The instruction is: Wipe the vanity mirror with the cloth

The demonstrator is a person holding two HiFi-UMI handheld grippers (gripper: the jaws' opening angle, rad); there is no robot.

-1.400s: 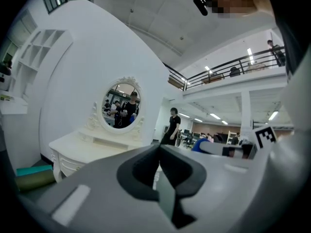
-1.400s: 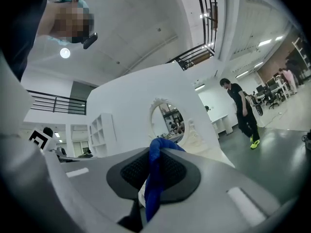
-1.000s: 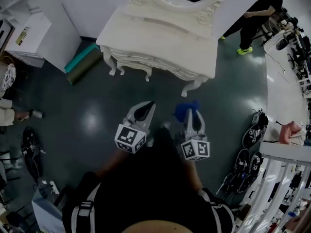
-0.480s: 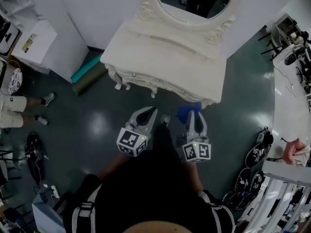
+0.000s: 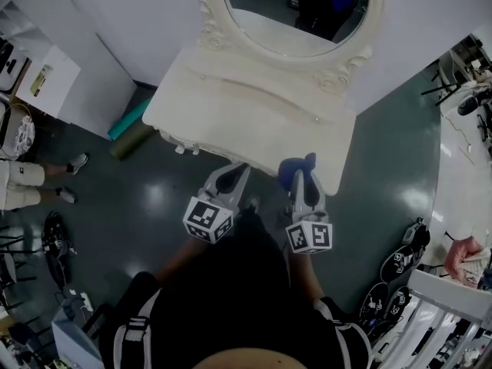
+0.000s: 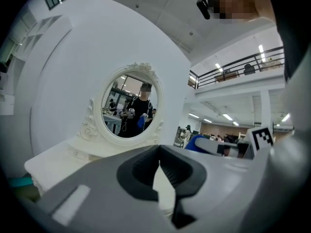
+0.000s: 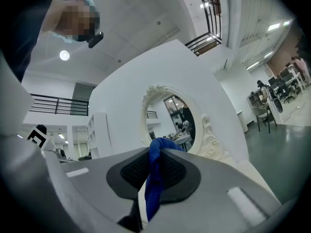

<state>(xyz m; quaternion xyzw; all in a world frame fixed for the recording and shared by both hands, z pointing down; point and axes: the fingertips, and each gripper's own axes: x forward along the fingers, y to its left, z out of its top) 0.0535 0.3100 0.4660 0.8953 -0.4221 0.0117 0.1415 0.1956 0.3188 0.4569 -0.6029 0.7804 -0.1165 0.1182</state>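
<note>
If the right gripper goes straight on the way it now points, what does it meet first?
Probably the mirror on the vanity table: it lies straight ahead of the right gripper, whose blue cloth would touch first. Depth is unclear.

Dark glossy floor [image 5: 154, 198], white partition wall [image 5: 131, 14], white cabinet [image 5: 54, 91] at left, round ceiling lights [image 7: 64, 55], balcony railing [image 6: 238, 71]

Head view dim, glare spots on floor [image 5: 154, 197] — gripper views bright, fisheye-warped, dark corners.

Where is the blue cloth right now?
The blue cloth is pinched in the right gripper, centre-right in the head view, at the front edge of the white vanity table, below its oval mirror.
</note>
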